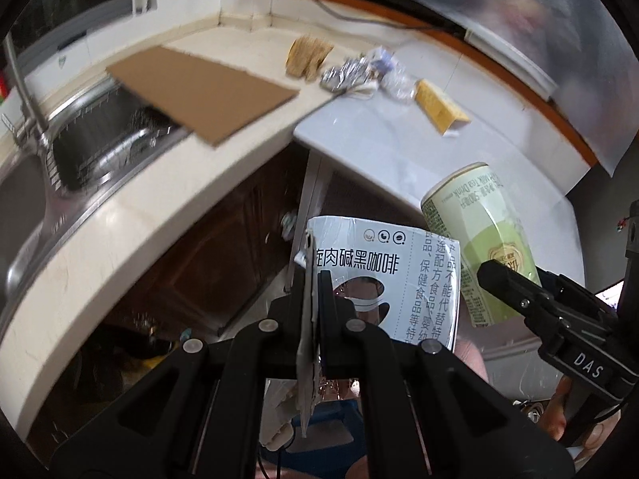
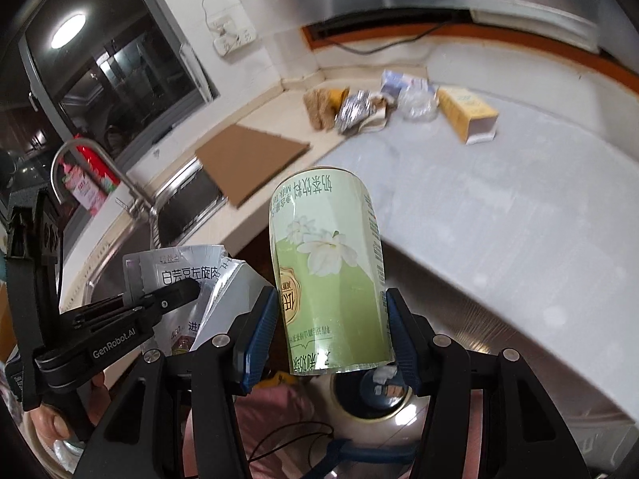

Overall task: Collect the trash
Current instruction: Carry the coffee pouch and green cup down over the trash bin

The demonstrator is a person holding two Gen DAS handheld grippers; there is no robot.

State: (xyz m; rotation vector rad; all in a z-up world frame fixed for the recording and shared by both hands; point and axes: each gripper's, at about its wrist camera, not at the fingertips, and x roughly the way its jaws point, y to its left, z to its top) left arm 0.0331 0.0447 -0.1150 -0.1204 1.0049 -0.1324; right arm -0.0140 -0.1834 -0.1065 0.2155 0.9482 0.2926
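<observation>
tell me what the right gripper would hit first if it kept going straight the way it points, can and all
Probably the pale countertop: the right gripper, shut on the green can, points down over its near edge. The litter beyond, like the yellow box, lies farther back. Depth is hard to judge.

We see an evenly lit room, a round ceiling lamp (image 2: 68,31) mirrored in the dark window (image 2: 116,76). Motion blur smears the desk (image 1: 131,215) and litter behind; fisheye bends edges and blackens corners, and glare streaks the sink (image 1: 108,139)
</observation>
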